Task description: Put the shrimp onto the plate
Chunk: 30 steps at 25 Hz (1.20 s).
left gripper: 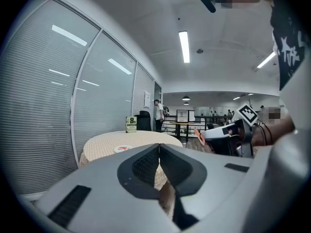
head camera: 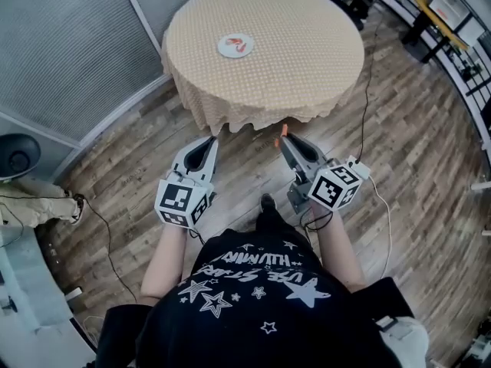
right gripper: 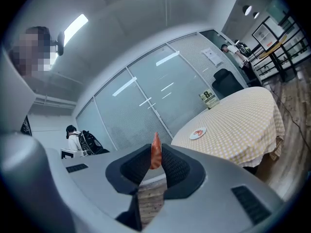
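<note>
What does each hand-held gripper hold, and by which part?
Right hand-held gripper pinches a shrimp by its lower end; left hand-held gripper is shut, empty.

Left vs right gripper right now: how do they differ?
The left gripper holds nothing; the right gripper clamps a shrimp. The left gripper's jaws meet; the right gripper's jaws sit apart around the shrimp. Both hang over the floor, short of the table, pointing at it.
</note>
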Available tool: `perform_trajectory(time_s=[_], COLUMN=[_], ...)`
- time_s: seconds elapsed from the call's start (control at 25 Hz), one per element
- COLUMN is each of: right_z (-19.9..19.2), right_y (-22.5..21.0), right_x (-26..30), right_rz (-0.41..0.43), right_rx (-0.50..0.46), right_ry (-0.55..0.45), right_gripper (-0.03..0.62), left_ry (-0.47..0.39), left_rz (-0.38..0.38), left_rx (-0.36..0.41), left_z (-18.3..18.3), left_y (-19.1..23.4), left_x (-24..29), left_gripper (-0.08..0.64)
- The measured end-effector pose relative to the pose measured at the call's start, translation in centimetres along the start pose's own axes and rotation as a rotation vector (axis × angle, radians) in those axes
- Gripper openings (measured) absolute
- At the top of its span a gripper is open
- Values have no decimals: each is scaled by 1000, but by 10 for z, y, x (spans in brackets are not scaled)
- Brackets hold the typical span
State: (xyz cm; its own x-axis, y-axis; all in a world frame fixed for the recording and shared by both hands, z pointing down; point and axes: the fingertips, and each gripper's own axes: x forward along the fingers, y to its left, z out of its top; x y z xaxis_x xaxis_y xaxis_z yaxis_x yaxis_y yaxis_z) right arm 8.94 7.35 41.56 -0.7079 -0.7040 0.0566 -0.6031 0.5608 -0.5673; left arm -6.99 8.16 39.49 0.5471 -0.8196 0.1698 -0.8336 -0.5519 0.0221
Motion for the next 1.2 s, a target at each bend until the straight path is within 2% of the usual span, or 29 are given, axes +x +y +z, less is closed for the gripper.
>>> perform_trajectory(time_s=[0.24, 0.64, 0.76, 0.92, 1.2], right_z=[26, 61, 63, 64, 63], right_y=[-47, -110, -121, -131, -137], right_x=[15, 14, 15, 17, 44], right_rz=[33, 73, 90, 106, 131], right_rx=[12, 31, 30, 32, 47], right_ry=[26, 52, 73, 92, 126], right_gripper=[67, 67, 67, 67, 67], left_ry=[28, 60, 69, 70, 95], left_rz=[36, 64, 80, 131, 160], left_rx=[-13, 16, 35, 6, -11], left_z=[-1, 5, 3, 1, -6], left_y=[-1, -21, -20, -18, -6], left_x=[50, 119, 128, 129, 133], left_gripper=[9, 9, 9, 9, 9])
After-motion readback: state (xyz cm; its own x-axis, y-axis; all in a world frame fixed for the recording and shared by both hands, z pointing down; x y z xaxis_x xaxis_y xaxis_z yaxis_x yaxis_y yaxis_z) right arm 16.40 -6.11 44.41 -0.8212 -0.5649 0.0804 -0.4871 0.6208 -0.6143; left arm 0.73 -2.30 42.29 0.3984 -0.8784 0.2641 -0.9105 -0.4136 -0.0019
